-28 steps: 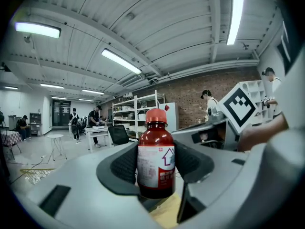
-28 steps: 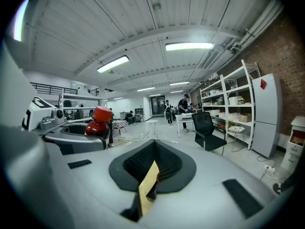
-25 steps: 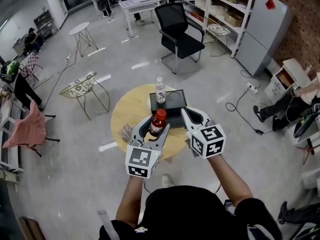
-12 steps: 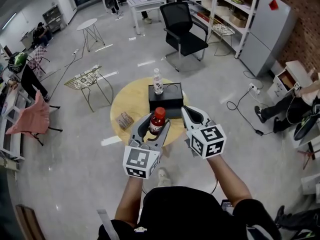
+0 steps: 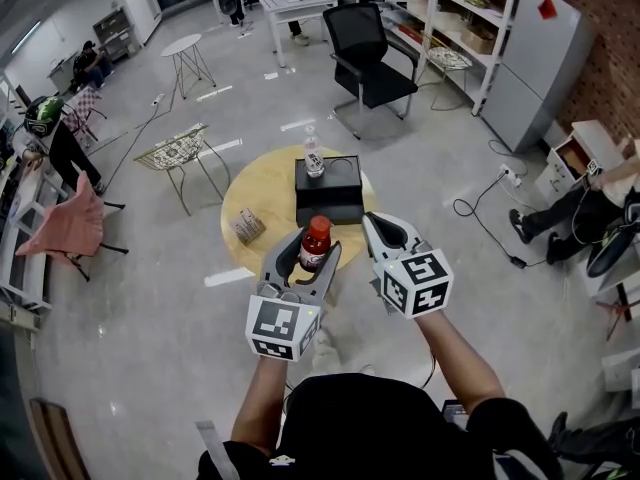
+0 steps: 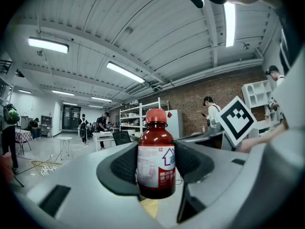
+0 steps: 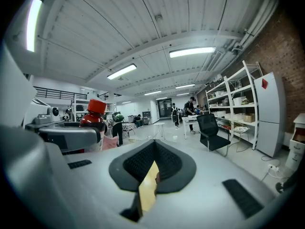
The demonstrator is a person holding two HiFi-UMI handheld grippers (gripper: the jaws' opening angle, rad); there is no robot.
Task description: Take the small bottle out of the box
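Round table bears box, clear bottle; left gripper fingers clamp small bottle; right gripper fingers closed.

Small bottle sits between left gripper's jaws; box on table.

Red-capped small bottle upright in left gripper, outside the black box.

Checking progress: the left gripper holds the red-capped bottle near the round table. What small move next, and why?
Probably carry the small bottle forward and set it on the bare table beside the black box. The left gripper grips it upright, well clear of the box; the right gripper is shut and empty.
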